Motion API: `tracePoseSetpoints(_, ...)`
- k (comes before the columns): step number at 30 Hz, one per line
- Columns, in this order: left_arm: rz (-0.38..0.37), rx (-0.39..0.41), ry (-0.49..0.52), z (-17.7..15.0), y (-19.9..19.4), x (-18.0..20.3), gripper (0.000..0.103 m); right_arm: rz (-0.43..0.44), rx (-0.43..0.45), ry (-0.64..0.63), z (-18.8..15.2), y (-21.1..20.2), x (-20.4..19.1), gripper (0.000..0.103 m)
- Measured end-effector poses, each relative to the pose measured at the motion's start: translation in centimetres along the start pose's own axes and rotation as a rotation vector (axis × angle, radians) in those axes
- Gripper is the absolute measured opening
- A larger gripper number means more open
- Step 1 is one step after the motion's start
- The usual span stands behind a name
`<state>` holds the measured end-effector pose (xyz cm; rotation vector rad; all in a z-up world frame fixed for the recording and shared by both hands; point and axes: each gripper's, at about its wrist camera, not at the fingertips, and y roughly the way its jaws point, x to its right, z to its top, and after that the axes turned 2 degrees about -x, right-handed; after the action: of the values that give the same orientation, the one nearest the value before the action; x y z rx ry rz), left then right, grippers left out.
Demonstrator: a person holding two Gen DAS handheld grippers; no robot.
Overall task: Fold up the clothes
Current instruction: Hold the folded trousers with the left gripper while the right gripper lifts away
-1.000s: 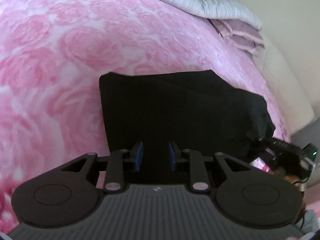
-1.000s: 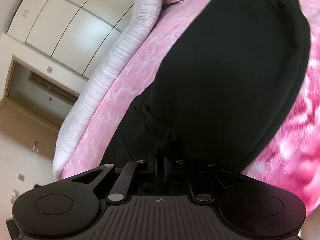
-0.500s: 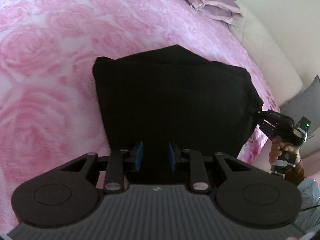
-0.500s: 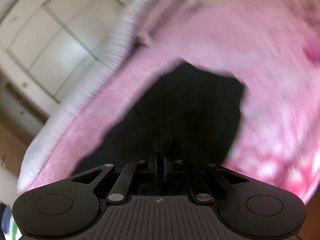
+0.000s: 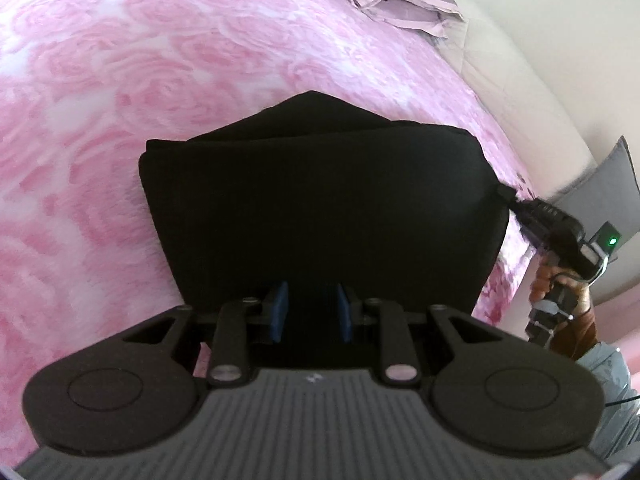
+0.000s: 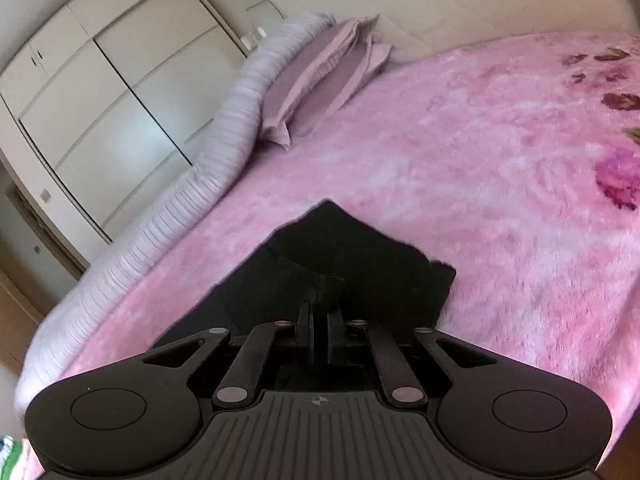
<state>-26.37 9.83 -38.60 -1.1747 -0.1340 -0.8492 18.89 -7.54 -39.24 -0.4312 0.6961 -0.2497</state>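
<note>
A black garment (image 5: 320,208) lies folded on the pink rose-patterned blanket (image 5: 160,80). My left gripper (image 5: 311,312) is open, its blue pads apart over the garment's near edge, holding nothing. My right gripper (image 6: 319,322) is shut on a pinch of the black garment (image 6: 340,256) at its corner. In the left wrist view the right gripper (image 5: 516,204) shows at the garment's right corner, pulling it toward the bed's edge, with the person's hand behind it.
A rolled striped white quilt (image 6: 192,184) and mauve pillows (image 6: 320,84) lie at the head of the bed. White wardrobe doors (image 6: 104,92) stand beyond. A cream wall and a grey cushion (image 5: 608,184) are past the bed's right edge.
The right gripper has drawn the garment's corner over, and the garment now lies as a shorter, thicker fold. The right view swung from above the garment to low over the bed. The left gripper stayed open.
</note>
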Motion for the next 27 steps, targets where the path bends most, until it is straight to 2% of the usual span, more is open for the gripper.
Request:
tracePoseSetpoints(3, -0.013, 0.001, -0.015, 0.0, 0.2, -0.2, 0.022, 0.008, 0.074, -0.057, 0.7, -0.5, -1.0, 0.004)
tracePoseSetpoints(7, -0.022, 0.004, -0.011, 0.0, 0.4, -0.1, 0.022, -0.004, 0.143, -0.042, 2.2, -0.4, -0.1, 0.004)
tracePoseSetpoints(9, -0.027, 0.005, -0.013, 0.0, 0.6, 0.0, 0.022, -0.051, 0.136, -0.018, 2.5, 0.3, 0.8, 0.004)
tracePoseSetpoints(12, -0.021, 0.001, 0.004, 0.1, 0.9, 0.3, 0.022, -0.072, 0.149, -0.003, 2.3, 0.0, 1.4, 0.004)
tracePoseSetpoints(15, -0.008, -0.003, 0.011, 0.1, 1.2, 0.5, 0.022, -0.118, 0.057, -0.009, 2.4, 1.1, 1.7, 0.004)
tracePoseSetpoints(17, -0.002, 0.000, 0.023, 0.1, 1.1, 0.7, 0.022, -0.123, 0.046, 0.006, 2.6, 1.1, 1.8, 0.005)
tracePoseSetpoints(19, 0.001, 0.003, 0.027, 0.0, 1.1, 0.6, 0.022, -0.102, 0.074, 0.002, 3.0, 0.0, 1.0, 0.005)
tracePoseSetpoints(26, -0.010, 0.022, 0.003, -0.3, 1.2, 0.3, 0.022, 0.122, 0.263, -0.276, 3.0, -4.1, -4.3, 0.005)
tracePoseSetpoints(27, -0.009, 0.022, 0.004, -0.3, 1.3, 0.3, 0.022, 0.087, 0.255, -0.288, 2.8, -4.0, -4.4, 0.005)
